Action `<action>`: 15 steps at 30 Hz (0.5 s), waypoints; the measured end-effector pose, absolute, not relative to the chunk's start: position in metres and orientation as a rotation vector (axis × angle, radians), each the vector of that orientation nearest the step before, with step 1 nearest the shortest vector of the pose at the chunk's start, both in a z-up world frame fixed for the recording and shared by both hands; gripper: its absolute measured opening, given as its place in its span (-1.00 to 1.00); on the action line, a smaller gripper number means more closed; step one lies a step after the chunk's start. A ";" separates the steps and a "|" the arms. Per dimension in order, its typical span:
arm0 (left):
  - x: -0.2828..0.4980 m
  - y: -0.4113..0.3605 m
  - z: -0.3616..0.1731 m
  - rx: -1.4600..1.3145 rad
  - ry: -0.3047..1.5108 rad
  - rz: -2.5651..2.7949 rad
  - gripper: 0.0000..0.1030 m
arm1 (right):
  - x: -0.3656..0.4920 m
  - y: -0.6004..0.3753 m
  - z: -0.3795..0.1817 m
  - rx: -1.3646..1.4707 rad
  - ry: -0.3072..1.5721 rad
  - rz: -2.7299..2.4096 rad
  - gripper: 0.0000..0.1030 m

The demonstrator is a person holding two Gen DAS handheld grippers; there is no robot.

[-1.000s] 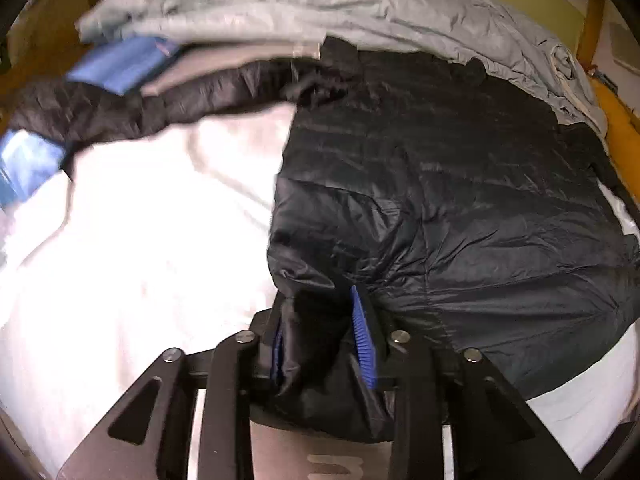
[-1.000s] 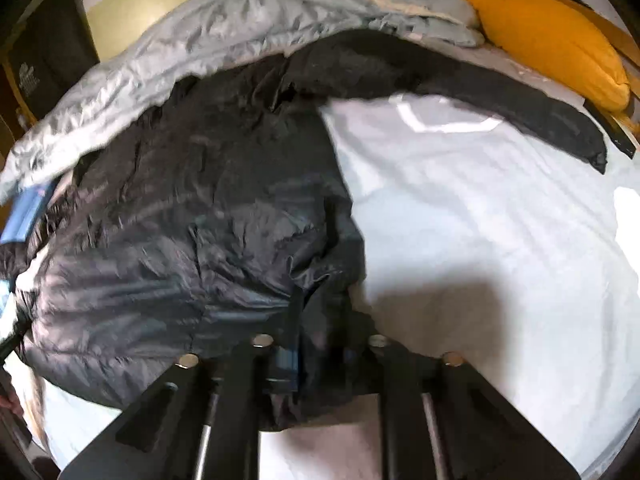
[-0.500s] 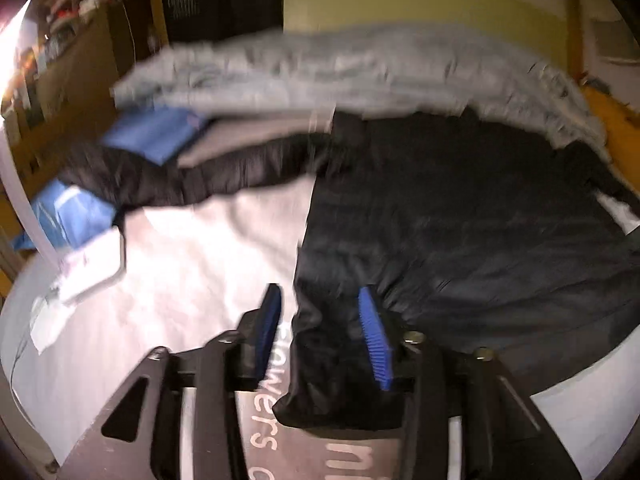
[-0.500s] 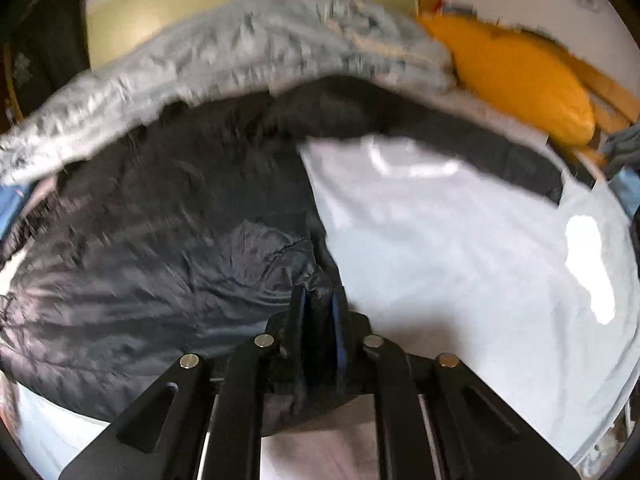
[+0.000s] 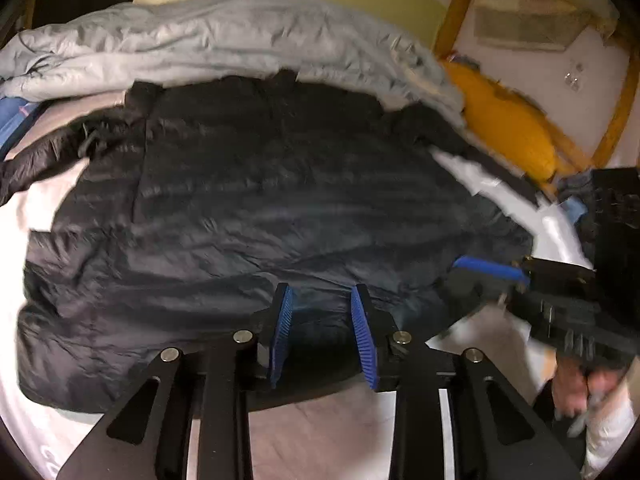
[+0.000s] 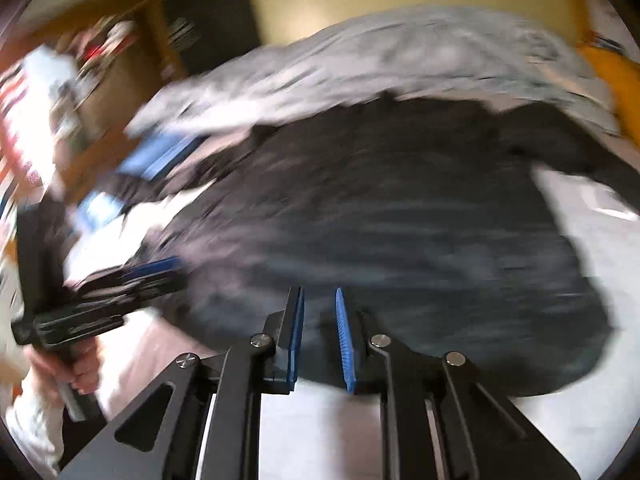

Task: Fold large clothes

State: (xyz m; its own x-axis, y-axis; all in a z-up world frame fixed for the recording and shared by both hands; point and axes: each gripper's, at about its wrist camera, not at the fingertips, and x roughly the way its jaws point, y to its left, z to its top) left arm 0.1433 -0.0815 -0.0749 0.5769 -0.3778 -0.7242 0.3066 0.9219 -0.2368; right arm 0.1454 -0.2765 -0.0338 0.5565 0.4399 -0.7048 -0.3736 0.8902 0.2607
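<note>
White bed sheet (image 5: 24,240) is carrying the black quilted puffer jacket (image 5: 260,208), which is lying spread flat below a crumpled grey duvet (image 5: 208,48). Left claw (image 5: 322,336) is hovering over the jacket's near hem, jaws apart and holding nothing. Right claw (image 6: 320,340) is likewise gaping empty over that hem, its view blurred

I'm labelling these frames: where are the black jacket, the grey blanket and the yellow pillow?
black jacket (image 5: 280,208): left wrist view, middle of its quilted back.
grey blanket (image 5: 200,52): left wrist view, crumpled top surface behind the jacket.
yellow pillow (image 5: 508,120): left wrist view, centre of its side.
</note>
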 end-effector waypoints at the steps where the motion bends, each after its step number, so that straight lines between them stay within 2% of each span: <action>1: 0.147 -0.085 -0.084 -0.057 0.894 -0.366 -0.51 | 0.148 -0.265 -0.042 0.060 0.885 0.479 -0.65; 2: 0.148 -0.087 -0.094 -0.029 0.925 -0.321 -0.55 | 0.153 -0.256 -0.053 0.026 0.931 0.450 -0.65; 5: 0.156 -0.073 -0.115 -0.062 0.967 -0.273 -0.92 | 0.170 -0.255 -0.078 0.008 1.033 0.381 -0.72; 7: 0.161 -0.054 -0.115 -0.137 0.976 -0.257 -0.92 | 0.175 -0.270 -0.081 0.044 1.045 0.329 -0.80; 9: 0.159 -0.039 -0.113 -0.171 0.970 -0.199 -0.92 | 0.177 -0.287 -0.082 0.072 1.051 0.269 -0.97; 15: 0.147 0.007 -0.101 -0.166 0.937 -0.015 -0.92 | 0.185 -0.350 -0.086 0.191 1.062 0.090 -1.00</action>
State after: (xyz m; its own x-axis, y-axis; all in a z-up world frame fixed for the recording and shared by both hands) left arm 0.1474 0.0073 -0.1013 0.5933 -0.0848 -0.8005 -0.0597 0.9871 -0.1488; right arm 0.1848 -0.3497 -0.0861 0.4850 0.1653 -0.8588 0.0182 0.9799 0.1988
